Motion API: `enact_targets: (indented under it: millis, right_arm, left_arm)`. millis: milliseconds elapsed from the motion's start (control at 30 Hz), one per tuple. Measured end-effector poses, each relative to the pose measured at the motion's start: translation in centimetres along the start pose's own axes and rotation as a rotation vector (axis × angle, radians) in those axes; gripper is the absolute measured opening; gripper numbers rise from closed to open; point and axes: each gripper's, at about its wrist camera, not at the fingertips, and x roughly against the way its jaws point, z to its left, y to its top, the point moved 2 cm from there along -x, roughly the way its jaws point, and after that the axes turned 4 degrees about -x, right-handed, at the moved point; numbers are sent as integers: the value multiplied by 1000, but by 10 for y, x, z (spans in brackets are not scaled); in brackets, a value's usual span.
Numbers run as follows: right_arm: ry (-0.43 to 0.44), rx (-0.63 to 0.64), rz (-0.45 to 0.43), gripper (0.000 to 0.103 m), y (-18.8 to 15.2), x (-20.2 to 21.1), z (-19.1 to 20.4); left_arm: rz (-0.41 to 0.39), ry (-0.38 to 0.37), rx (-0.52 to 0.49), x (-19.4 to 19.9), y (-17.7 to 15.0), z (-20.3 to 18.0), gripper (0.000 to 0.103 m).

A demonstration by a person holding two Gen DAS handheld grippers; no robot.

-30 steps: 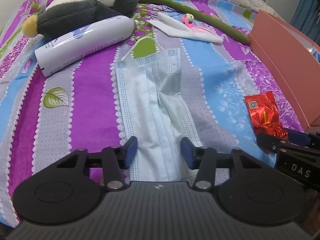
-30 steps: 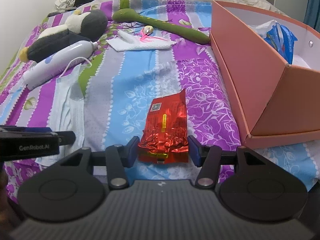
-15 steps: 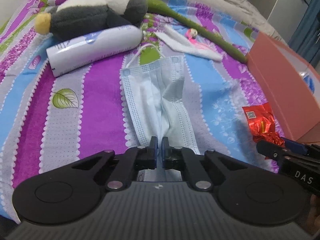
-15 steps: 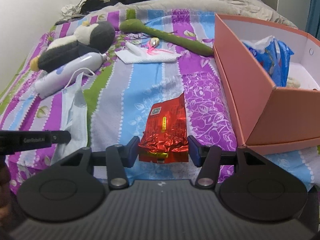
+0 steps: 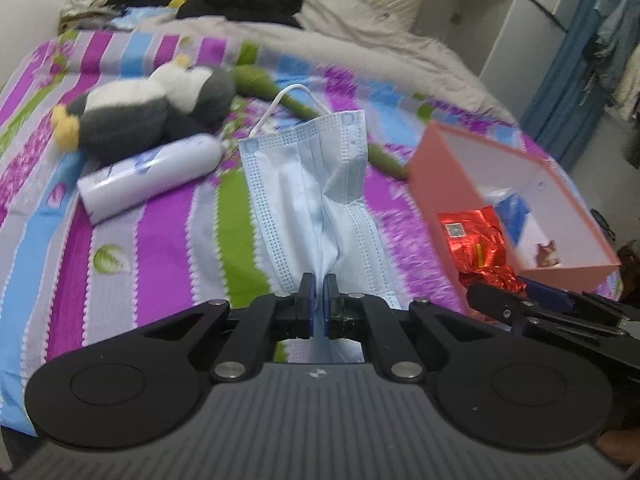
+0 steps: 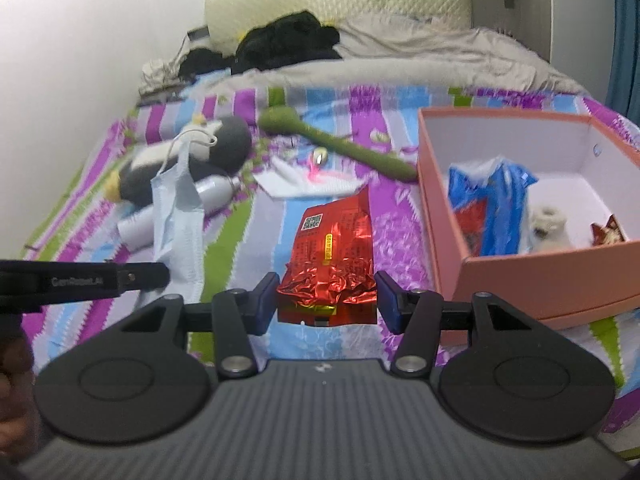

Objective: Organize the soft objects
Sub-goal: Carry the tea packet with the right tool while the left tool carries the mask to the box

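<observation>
- left gripper (image 5: 319, 294) jaws, apart a second ago, now clamped on face mask (image 5: 310, 184), lifted off bed, frame centre
- right gripper (image 6: 326, 300) jaws pressing red foil packet (image 6: 332, 256), also raised
- both likely headed to pink box (image 6: 520, 280) at right

Between the spread fingers of our right hand-held gripper (image 6: 326, 300) we see a crumpled red foil packet (image 6: 330, 258), its sides at the finger pads, though we cannot tell whether they grip it. At left our left hand-held gripper (image 6: 162, 274) pinches a pale blue face mask (image 6: 176, 216), held up off the striped bed (image 6: 240, 236). At right stands the pink box (image 6: 516, 280), holding a blue bag (image 6: 500, 208).
</observation>
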Motion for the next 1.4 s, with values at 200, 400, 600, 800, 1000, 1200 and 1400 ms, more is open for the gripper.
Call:
enact_targets:
  millis: [200, 400, 600, 800, 1000, 1200, 1400]
  right_arm:
    - [21, -12, -70, 55, 18, 36, -9]
    - [8, -20, -114, 55, 32, 60, -29]
    - [-17, -36, -137, 55, 38, 78, -52]
    - [-73, -76, -156, 55, 37, 97, -78]
    - [-130, -127, -150, 55, 37, 102, -107]
    - [-159, -165, -131, 55, 48, 87, -135]
    - [-170, -196, -105, 55, 62, 59, -165]
  left_arm:
    - [-45, -36, -24, 28, 18, -33, 5]
    - [-75, -64, -46, 45, 30, -65, 5]
    - [-64, -116, -64, 44, 33, -98, 5]
    - [-49, -180, -117, 35, 39, -136, 5]
    - [-16, -235, -160, 13, 49, -170, 5]
    - [24, -260, -185, -25, 67, -191, 5]
    - [55, -262, -202, -73, 95, -208, 5]
